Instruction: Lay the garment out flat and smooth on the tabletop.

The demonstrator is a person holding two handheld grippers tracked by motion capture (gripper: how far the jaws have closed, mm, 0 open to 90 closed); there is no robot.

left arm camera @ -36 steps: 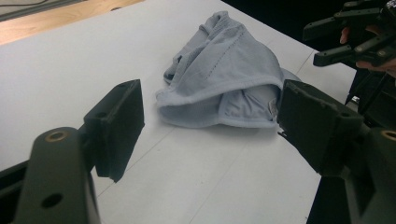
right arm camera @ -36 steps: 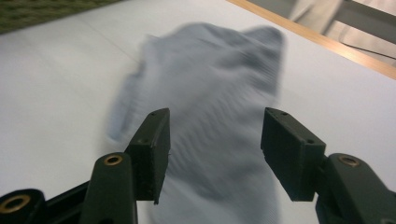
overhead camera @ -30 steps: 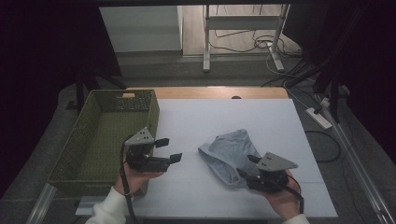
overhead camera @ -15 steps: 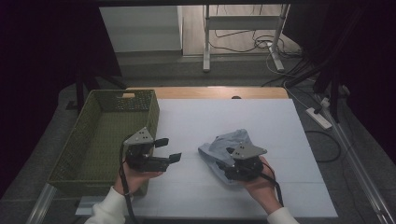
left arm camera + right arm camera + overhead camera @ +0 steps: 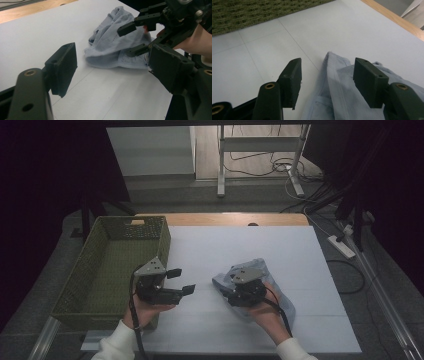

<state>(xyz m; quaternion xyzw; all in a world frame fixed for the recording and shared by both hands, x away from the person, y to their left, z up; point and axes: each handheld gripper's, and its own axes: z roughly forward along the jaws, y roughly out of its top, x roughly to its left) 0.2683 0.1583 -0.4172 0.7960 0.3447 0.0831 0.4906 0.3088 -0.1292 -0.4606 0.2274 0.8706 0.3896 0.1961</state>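
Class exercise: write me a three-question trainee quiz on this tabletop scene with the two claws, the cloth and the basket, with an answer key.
1. True or false: the right claw is clamped shut on the light blue cloth.
2. Which side of the white table holds the green basket: A left, B right?
3. What lies between the jaws of the left claw?

Key
1. False: its jaws are open over the cloth's edge.
2. A.
3. Nothing; it is open above the bare table.

The high view looks forward and down over the table from the 6 o'clock side. Both gripper views sit low and close, sharing the cloth with it.
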